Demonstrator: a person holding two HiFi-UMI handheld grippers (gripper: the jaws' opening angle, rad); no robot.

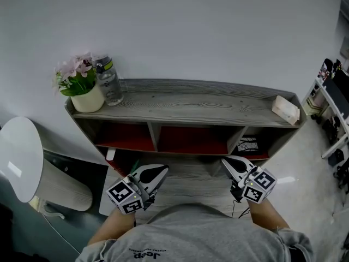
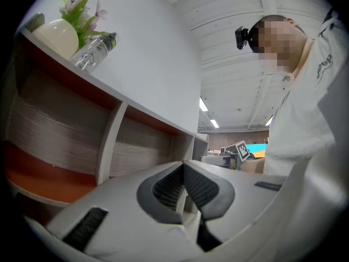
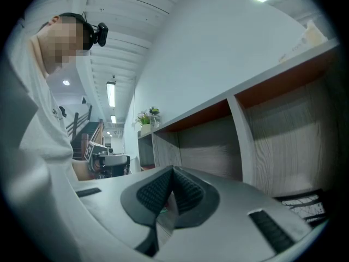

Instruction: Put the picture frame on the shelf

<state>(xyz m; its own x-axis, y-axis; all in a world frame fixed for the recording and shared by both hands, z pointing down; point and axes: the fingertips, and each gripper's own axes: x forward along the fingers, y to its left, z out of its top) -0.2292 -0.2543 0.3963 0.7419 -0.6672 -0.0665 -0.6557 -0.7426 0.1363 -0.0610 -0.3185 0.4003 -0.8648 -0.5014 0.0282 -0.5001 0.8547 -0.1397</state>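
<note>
From the head view: a grey wood-grain shelf (image 1: 185,105) with three open compartments floored in red under one long top board. At the left end of that board, one flower pot (image 1: 87,98) with pink blooms and one clear bottle (image 1: 109,83) just beside it; at the far right end, one pale block (image 1: 286,109). In the right compartment, one flat panel (image 1: 248,144) with black lines on white, perhaps the picture frame, impossible to tell for sure. Left of the shelf, a white round top (image 1: 19,157). In front of the shelf and apart from it, two grippers, the left gripper (image 1: 162,172) and the right gripper (image 1: 224,161), both pointed at the compartments across a strip of floor. From the left gripper view: fingers (image 2: 204,187) pressed together tip to tip, clenched and empty. Beyond them, the compartments, with pot and bottle up on the top board and a person (image 2: 305,108) in a white shirt at the right. From the right gripper view: fingers (image 3: 150,192) likewise closed tight and empty. Low at the right, the flat panel in its compartment; high on the board's near end, the pale block; pot and bottle far off at the other end.
</note>
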